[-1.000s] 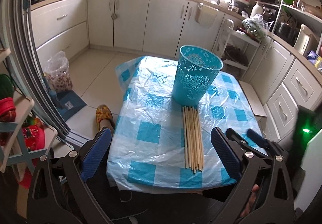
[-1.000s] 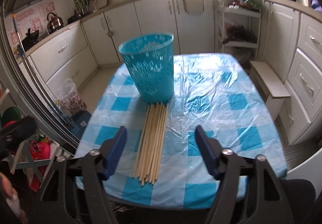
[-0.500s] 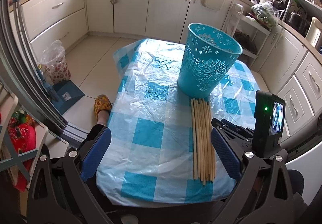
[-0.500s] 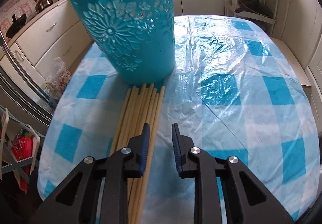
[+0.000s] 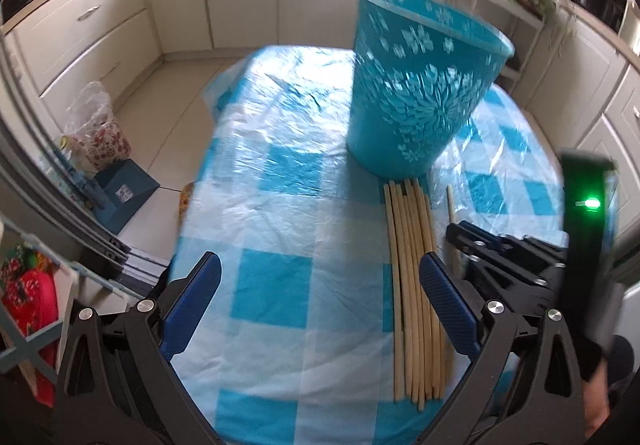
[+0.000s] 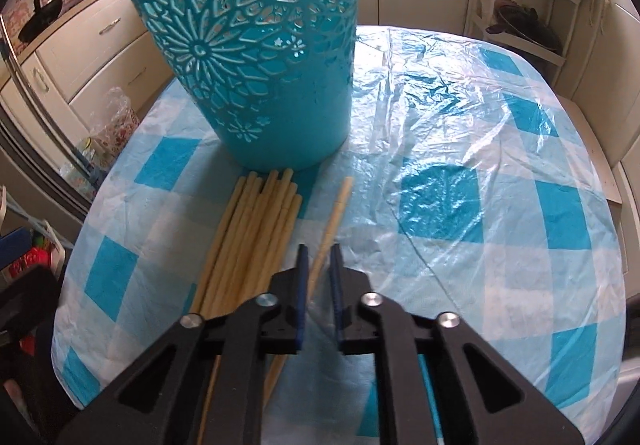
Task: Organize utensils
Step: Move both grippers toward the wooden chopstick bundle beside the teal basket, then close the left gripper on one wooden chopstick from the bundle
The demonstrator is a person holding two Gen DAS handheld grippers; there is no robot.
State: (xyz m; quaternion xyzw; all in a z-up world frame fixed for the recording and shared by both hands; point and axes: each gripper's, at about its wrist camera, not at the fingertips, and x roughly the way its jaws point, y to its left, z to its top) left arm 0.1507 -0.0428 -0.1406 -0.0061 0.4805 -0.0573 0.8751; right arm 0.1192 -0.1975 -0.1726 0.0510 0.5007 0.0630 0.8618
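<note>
A teal perforated basket (image 5: 420,85) stands upright on the checked table; it fills the upper left of the right wrist view (image 6: 256,53). A bundle of several wooden chopsticks (image 5: 416,285) lies in front of it, also in the right wrist view (image 6: 248,237). My right gripper (image 6: 318,261) is shut on a single chopstick (image 6: 334,217), pulled a little to the right of the bundle; in the left wrist view that chopstick (image 5: 451,213) runs into the right gripper's body (image 5: 500,253). My left gripper (image 5: 316,297) is open and empty above the table's near part, left of the bundle.
The table wears a blue-and-white checked cloth under clear plastic (image 6: 480,165). Cream kitchen cabinets (image 5: 100,29) line the walls. A floral bag (image 5: 96,133) and a blue box (image 5: 120,189) sit on the floor at left. A white rack (image 6: 520,5) stands beyond the table.
My right gripper has dropped lower, closed on one chopstick and drawn it right, apart from the bundle. My left gripper has moved forward over the table and stays open.
</note>
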